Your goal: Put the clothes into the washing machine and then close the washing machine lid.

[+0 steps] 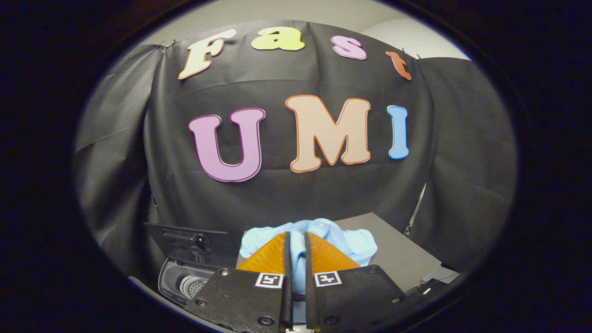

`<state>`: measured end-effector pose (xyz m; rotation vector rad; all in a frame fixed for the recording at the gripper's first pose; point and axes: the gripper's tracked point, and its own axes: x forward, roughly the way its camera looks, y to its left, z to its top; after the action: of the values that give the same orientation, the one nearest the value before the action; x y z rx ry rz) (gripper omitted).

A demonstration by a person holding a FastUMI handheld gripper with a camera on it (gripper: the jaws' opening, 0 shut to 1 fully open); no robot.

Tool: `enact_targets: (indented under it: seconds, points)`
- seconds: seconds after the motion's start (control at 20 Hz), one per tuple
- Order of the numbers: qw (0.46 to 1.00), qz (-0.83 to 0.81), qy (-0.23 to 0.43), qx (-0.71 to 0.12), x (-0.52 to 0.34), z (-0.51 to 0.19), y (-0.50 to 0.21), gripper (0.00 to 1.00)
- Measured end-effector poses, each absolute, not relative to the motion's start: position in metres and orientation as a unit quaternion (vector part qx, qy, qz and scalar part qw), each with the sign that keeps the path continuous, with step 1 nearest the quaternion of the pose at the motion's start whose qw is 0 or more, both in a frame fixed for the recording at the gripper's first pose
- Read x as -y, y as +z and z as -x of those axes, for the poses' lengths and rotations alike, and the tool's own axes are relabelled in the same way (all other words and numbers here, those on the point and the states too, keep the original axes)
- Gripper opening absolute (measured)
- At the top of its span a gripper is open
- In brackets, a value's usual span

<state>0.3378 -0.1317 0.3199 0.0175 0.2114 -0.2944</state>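
Close together, the two fingers of the gripper (296, 247) leave only a narrow slit between them, and a strip of the crumpled light-blue cloth garment (319, 233) shows through that slit; whether both fingers actually press on the fabric cannot be told. The garment bunches around and just beyond the fingertips, spreading to either side of them, more to the right. It lies on, or is held just above, a flat grey tabletop (393, 249) that stretches away to the right of the fingers. Left of the fingers and lower down sits the small white toy-like washing machine (178, 282), its round top opening showing a ribbed grey drum inside. Its dark lid (189, 240) stands raised behind the opening, so the machine is open, with the garment outside it, just beside it.
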Motion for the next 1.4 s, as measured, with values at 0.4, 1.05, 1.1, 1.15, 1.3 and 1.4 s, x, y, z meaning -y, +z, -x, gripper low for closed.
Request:
enact_targets:
  seconds: [0.4,1.05,1.1,1.15,1.3,1.4]
  points:
    - [0.991,-0.001,-0.1,-0.088,0.06,-0.36,0.361,0.1]
    - [0.993,-0.021,0.004,-0.119,-0.08,-0.422,0.345,0.1]
    - [0.992,-0.027,0.011,-0.121,-0.089,-0.426,0.341,0.1]
    - [0.991,-0.033,0.018,-0.125,-0.096,-0.43,0.338,0.1]
    - [0.988,-0.045,0.033,-0.141,-0.121,-0.439,0.32,0.1]
    - [0.986,-0.042,0.043,-0.154,-0.135,-0.443,0.304,0.1]
